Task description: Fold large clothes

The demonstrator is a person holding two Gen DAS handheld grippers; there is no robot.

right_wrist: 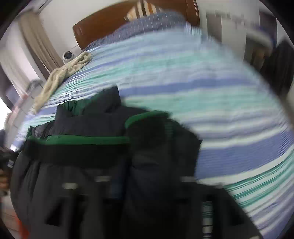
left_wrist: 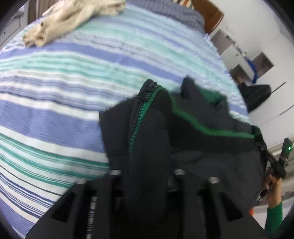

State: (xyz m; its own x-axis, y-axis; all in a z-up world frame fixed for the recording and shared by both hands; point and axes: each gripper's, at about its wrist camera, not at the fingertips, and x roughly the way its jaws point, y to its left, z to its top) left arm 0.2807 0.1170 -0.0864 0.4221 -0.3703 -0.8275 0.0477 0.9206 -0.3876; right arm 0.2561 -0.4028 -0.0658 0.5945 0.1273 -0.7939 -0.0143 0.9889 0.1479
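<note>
The left gripper [left_wrist: 145,176] is clamped on the zipper edge of a black jacket [left_wrist: 193,132] with green trim, and the right gripper [right_wrist: 145,182] pinches another part of the same jacket [right_wrist: 88,147], though blur hides its fingertips. The jacket hangs bunched between the two, over the near part of a bed [left_wrist: 64,88] with a blue, teal and white striped cover. A beige garment [left_wrist: 73,16] lies crumpled on the bed's far left side, well apart from the jacket.

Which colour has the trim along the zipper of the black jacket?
Green trim, clearest in the left wrist view.
</note>
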